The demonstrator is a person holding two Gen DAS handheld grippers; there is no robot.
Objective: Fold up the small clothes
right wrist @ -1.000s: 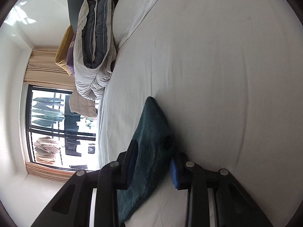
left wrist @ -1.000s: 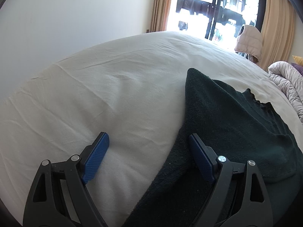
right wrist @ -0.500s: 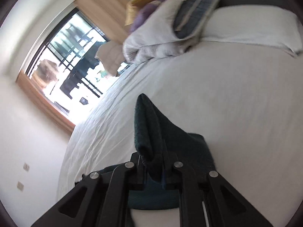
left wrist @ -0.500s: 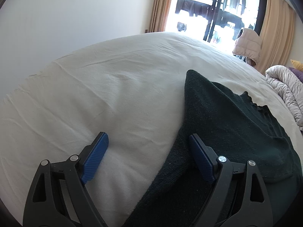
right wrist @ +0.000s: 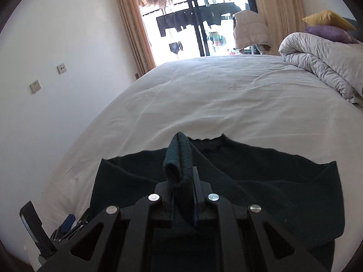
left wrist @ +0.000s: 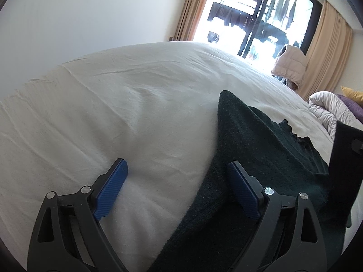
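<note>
Since half a second ago, the right gripper [right wrist: 183, 200] has swung round so its camera now looks straight across the bed toward the window, carrying its pinch of cloth with it; the left gripper [left wrist: 177, 188] has barely shifted.

On the white bed sheet [right wrist: 215, 104] lies a dark green knitted garment [right wrist: 272, 181], spread flat below and ahead of the right gripper, its scalloped edge on the far side. The right gripper's jaws are nearly closed, clamping a doubled fold of the knit that stands up between them and flops over at the tip.

Seen by the left wrist camera, the left gripper is wide open and holds nothing. Its left finger [left wrist: 111, 189] hovers over bare sheet; its right finger [left wrist: 244, 192] sits over the garment [left wrist: 261, 149], whose near edge runs between the two.

By its look, the knit is soft, thick and limp, light to lift, and grippy rather than slippery. It will sag and stretch if raised from one point, so it is best taken at an edge or corner, with the free gripper taking a matching edge to keep the fold square.

A rolled grey duvet [right wrist: 322, 59] lies far ahead to the right.
</note>
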